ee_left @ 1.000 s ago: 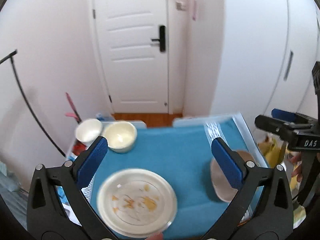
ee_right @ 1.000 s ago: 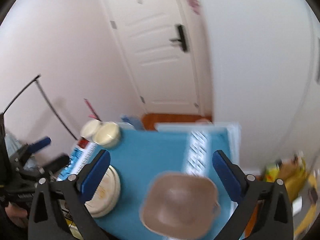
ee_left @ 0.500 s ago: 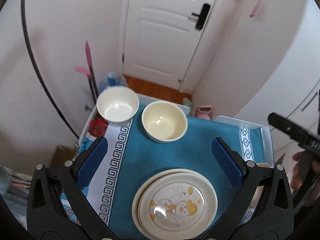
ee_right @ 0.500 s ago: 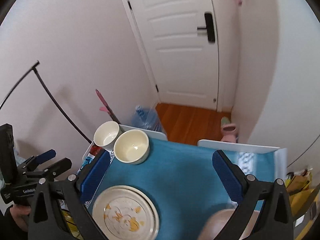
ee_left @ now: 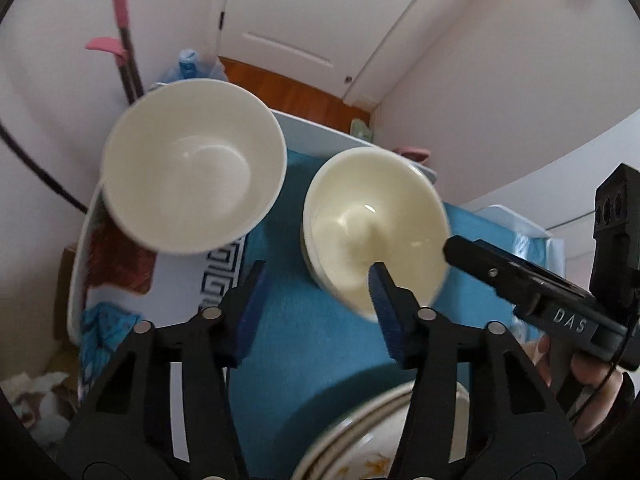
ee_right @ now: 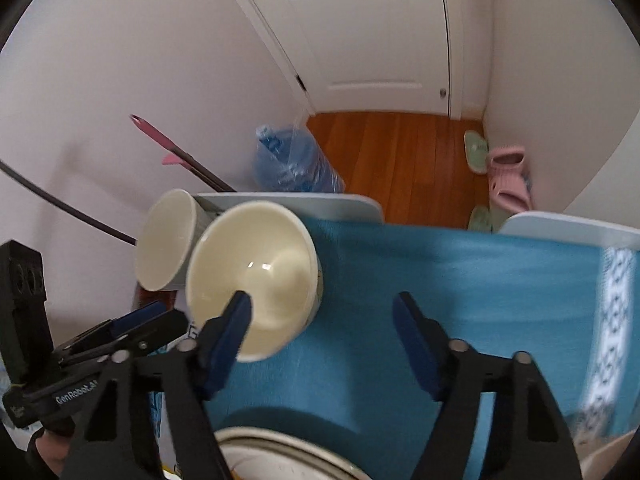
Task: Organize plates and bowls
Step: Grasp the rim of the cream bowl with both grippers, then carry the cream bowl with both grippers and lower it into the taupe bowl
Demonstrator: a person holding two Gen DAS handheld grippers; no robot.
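Both bowls (ee_left: 192, 168) nearer than before

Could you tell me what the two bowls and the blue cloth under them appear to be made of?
White bowl: likely glazed ceramic or melamine; smooth walls with a soft sheen.
Cream bowl: the same kind of ware, glossy, with a sharp bright glint inside; the frames cannot settle ceramic versus plastic.
Blue cloth: woven fabric, matte, with a fine surface texture and a patterned white border.
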